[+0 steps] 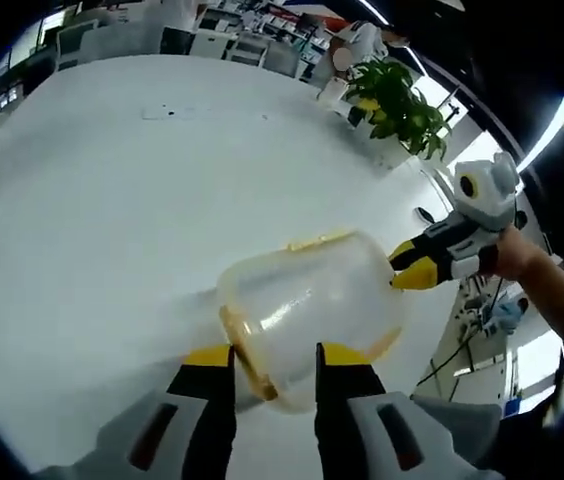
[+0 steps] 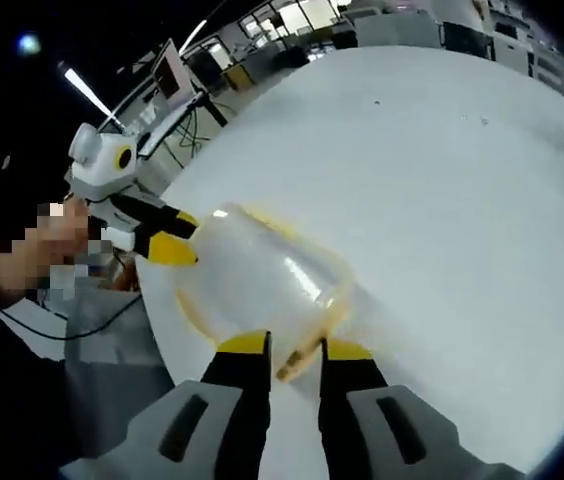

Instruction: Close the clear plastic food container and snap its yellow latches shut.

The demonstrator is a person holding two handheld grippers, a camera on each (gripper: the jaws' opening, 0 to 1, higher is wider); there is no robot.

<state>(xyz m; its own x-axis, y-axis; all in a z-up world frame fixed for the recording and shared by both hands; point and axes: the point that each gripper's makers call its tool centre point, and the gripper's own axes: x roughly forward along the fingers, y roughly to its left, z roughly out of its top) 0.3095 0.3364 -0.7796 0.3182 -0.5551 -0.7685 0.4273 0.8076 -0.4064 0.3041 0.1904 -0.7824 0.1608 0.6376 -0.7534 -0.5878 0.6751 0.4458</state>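
While both grippers meet at the clear container (image 1: pixel 307 310), it sits between them on the white bench (image 1: pixel 112 200), the left gripper (image 1: pixel 273 375) at one end and the right gripper (image 2: pixel 293 365) at the opposite end. In the left gripper view, that view's own jaws stand a little apart with the container's yellow-trimmed rim (image 1: pixel 247 360) running down between them, apparently pinching it; beyond the far end of the container, the right gripper's yellow tips touch or nearly touch the wall. In the right gripper view, its jaws likewise straddle a yellow edge, probably a latch (image 2: pixel 307 355), narrowly spread around it; whether they actually press it I cannot tell. Holding from opposite ends looks meant to brace the container so a squeeze at one end does not slide it across the smooth bench. Whether any latch is already snapped cannot be made out through the blurred plastic. A potted plant (image 1: pixel 397 100) stands well beyond the jaws.
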